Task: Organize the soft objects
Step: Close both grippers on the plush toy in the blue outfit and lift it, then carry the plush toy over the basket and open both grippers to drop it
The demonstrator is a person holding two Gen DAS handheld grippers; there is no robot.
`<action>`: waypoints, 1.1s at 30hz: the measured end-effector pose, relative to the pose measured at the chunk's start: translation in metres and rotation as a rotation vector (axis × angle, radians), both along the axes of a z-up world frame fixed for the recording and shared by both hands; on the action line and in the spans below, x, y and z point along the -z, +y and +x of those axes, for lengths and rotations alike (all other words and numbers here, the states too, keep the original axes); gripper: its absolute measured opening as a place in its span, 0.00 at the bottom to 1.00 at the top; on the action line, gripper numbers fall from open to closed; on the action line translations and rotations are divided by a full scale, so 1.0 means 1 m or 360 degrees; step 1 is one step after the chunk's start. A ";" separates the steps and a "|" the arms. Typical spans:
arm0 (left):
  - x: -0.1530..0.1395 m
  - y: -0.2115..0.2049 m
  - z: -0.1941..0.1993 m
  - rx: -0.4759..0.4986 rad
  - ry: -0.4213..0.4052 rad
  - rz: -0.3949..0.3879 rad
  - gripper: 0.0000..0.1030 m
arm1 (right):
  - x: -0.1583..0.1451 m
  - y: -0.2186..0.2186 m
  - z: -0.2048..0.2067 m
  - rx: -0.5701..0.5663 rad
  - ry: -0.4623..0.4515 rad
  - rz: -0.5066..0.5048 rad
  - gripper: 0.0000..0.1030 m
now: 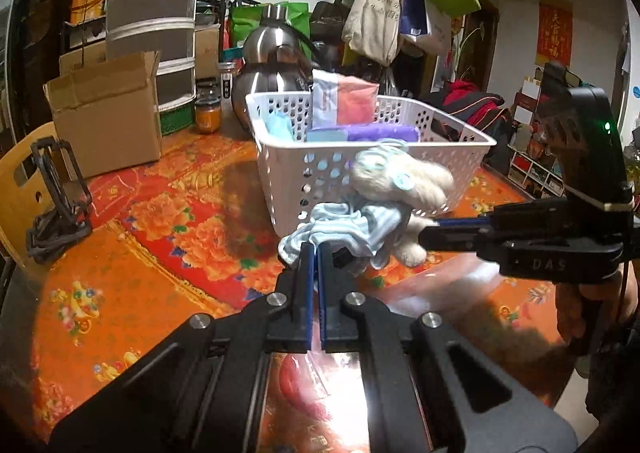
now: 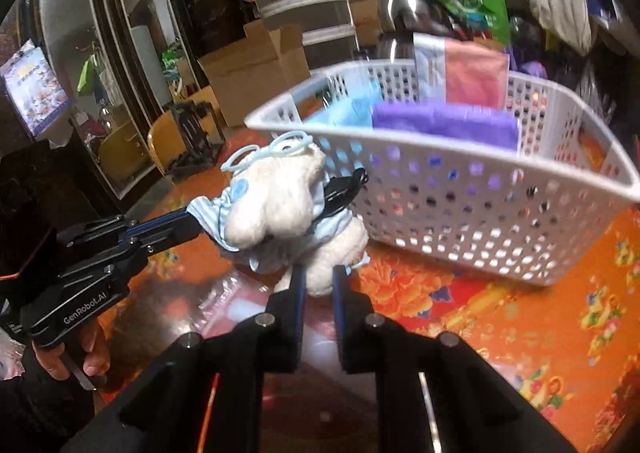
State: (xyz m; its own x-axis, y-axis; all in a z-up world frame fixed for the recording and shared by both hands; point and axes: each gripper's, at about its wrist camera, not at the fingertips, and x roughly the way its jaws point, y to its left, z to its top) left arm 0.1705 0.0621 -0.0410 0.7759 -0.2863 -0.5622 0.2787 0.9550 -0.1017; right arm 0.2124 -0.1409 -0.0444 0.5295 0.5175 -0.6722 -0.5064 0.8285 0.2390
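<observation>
While the plush toy (image 2: 276,209) hung just before the white basket (image 2: 500,173), it was clamped by both nearly closed grippers: left (image 1: 316,253), right (image 2: 318,277).

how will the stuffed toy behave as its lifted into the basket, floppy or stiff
Probably floppy: the stuffed toy sags between the left gripper and right gripper, its striped clothing bunching at the fingers. It looks light, held clear of the table by small pinches. The loose cloth may slip or snag on the basket rim.
</observation>
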 end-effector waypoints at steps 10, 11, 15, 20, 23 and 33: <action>-0.048 -0.013 -0.031 0.0030 -0.0116 0.0033 0.01 | -0.053 -0.009 -0.029 -0.0014 -0.0190 0.0016 0.10; -0.051 -0.014 -0.034 0.0029 -0.0126 0.0028 0.01 | -0.059 -0.011 -0.033 -0.0012 -0.0212 0.0017 0.10; -0.069 -0.020 -0.044 0.0048 -0.0155 0.0019 0.01 | -0.082 -0.018 -0.044 -0.0009 -0.0289 0.0013 0.10; -0.096 -0.030 -0.045 0.0049 -0.0212 0.0011 0.01 | -0.115 -0.030 -0.049 0.0016 -0.0380 0.0020 0.10; -0.118 -0.038 -0.030 0.0045 -0.0248 0.0024 0.01 | -0.132 -0.034 -0.039 0.0051 -0.0420 0.0005 0.10; -0.156 -0.069 0.095 -0.0010 -0.0137 0.0076 0.01 | -0.161 -0.058 0.050 0.0250 -0.0382 -0.0067 0.10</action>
State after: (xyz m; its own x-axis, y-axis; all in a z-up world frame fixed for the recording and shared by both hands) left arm 0.2659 -0.0071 0.1148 0.8238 -0.2557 -0.5060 0.2783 0.9600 -0.0321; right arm 0.2622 -0.1989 0.1164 0.7473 0.3908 -0.5373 -0.4089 0.9080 0.0916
